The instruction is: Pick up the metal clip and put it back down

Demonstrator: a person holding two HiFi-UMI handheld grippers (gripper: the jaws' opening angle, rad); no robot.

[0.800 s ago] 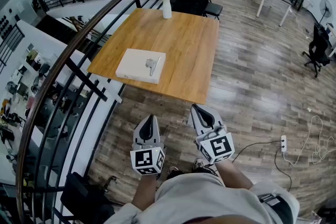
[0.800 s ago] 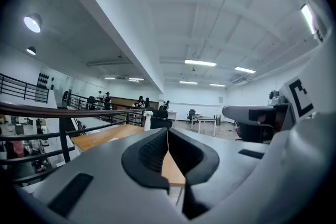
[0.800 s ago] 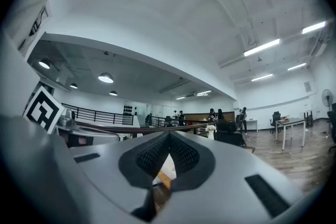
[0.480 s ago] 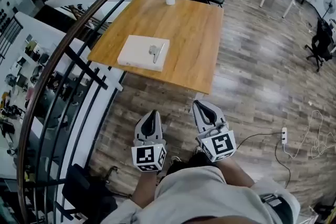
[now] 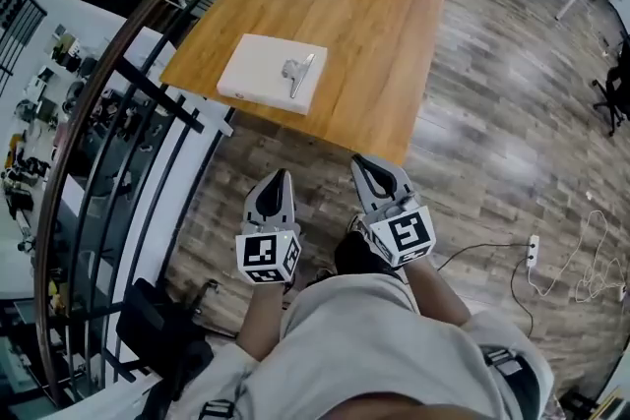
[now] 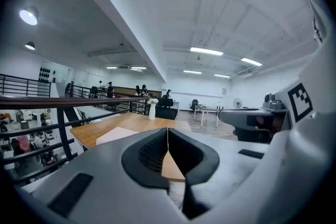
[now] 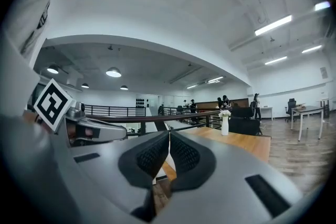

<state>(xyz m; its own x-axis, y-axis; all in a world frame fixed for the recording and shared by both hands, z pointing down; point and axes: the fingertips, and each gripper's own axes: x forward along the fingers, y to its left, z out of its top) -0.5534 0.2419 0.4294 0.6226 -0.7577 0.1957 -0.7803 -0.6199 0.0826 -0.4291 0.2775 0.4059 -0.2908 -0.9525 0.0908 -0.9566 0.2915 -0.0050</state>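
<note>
Two tools, the left gripper (image 5: 276,175) and the right gripper (image 5: 366,162), hang side by side over the plank floor (image 5: 492,143), short of the wooden table (image 5: 379,34). The metal clip (image 5: 298,74) lies on a white board (image 5: 258,72) on that table, near a curved railing (image 5: 116,86).

Left gripper view: jaws together, nothing between them, table ahead.

Right gripper view: jaws together and empty, with a white vase (image 7: 224,124) standing on the table.

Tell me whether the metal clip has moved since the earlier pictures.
No. The metal clip lies at the same right end of the white box on the wooden table; only the view shifted.

An open-plan office: white desks (image 7: 308,109), swivel chairs (image 7: 290,106), ceiling strip lights (image 7: 276,24)
</note>
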